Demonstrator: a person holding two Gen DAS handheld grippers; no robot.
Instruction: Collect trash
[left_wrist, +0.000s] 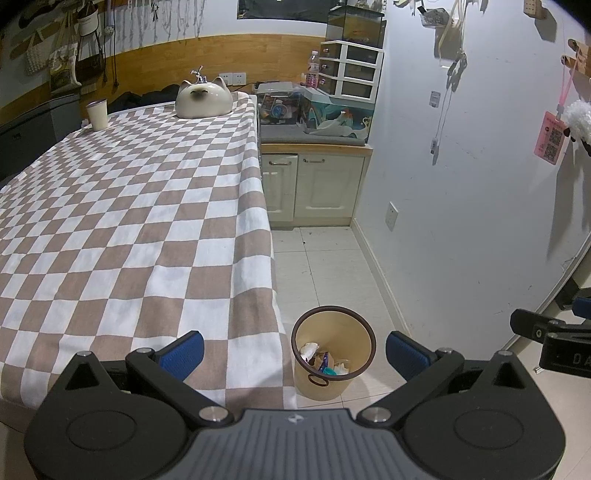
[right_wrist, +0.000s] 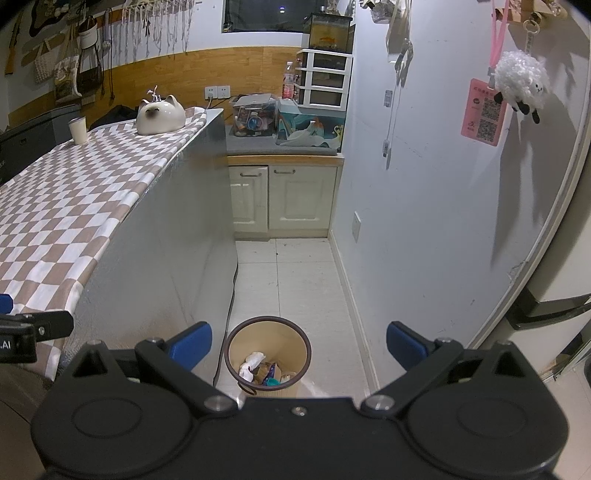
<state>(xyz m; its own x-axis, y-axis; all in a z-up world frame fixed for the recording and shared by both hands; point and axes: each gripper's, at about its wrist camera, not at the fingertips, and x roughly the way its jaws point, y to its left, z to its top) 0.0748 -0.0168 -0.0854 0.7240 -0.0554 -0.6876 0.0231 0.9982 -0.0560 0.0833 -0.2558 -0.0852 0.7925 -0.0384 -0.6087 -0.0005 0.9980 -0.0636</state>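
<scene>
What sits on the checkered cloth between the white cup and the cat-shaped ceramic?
Nothing: in both views only bare checkered cloth separates the white cup from the cat-shaped ceramic.

A table covered by a brown-and-white checked cloth carries a cream cat-shaped ceramic piece at its far end and a pale cup to the left of the cat, apart from it. Beside the table's near corner, on the pale tiled floor, stands a tan waste bin with a dark rim, holding crumpled paper and wrappers.
</scene>
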